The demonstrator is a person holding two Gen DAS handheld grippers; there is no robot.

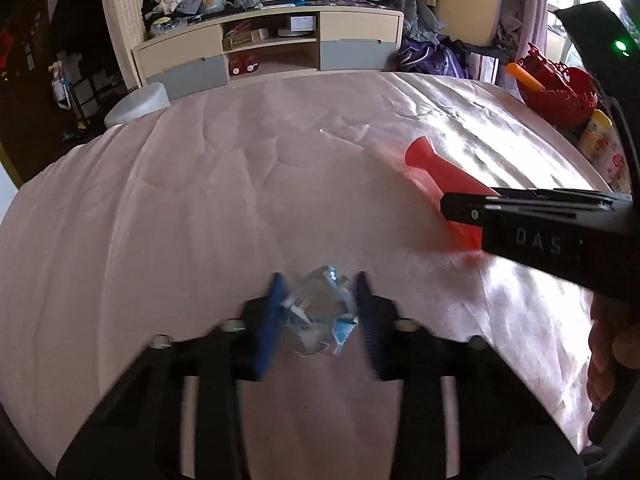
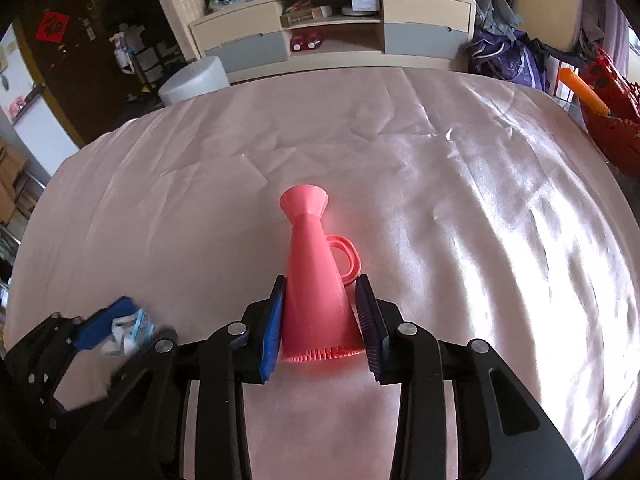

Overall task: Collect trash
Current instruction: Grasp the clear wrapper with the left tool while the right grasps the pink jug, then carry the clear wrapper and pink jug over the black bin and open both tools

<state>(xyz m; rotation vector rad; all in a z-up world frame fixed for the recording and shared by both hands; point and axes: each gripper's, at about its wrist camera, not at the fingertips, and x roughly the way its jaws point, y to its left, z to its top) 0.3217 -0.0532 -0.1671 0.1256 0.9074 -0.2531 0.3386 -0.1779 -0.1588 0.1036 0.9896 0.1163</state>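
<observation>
On the left, the left gripper (image 1: 320, 312) has its blue fingers (image 1: 276, 312) closed on a crumpled clear wrapper with blue print (image 1: 320, 312). The wrapper sits squarely between the two pads, touching both, and lies on the pink cloth of the tabletop (image 1: 200, 200) close to the near edge. From the right wrist view the same wrapper (image 2: 130, 330) shows at the lower left, pinched in the left gripper (image 2: 120, 332), again by the near edge.

To the right, the right gripper (image 2: 322, 332) closes on the wide lower body of a coral-pink horn-shaped toy (image 2: 316, 272). The horn lies along the cloth with its flared mouthpiece pointing toward the far edge, its ribbed wide end toward the camera and its loop handle on the right side. Both blue fingers (image 2: 274, 328) press its flanks. In the left wrist view the horn (image 1: 432, 168) lies to the right of the wrapper, partly hidden by the black body of the right gripper.

At the far right corner of the tabletop (image 2: 480, 200) stands a red basket (image 1: 556, 92) with an orange stick (image 1: 524, 76) in it, and a yellow bottle (image 1: 604, 144) just beside it.
</observation>
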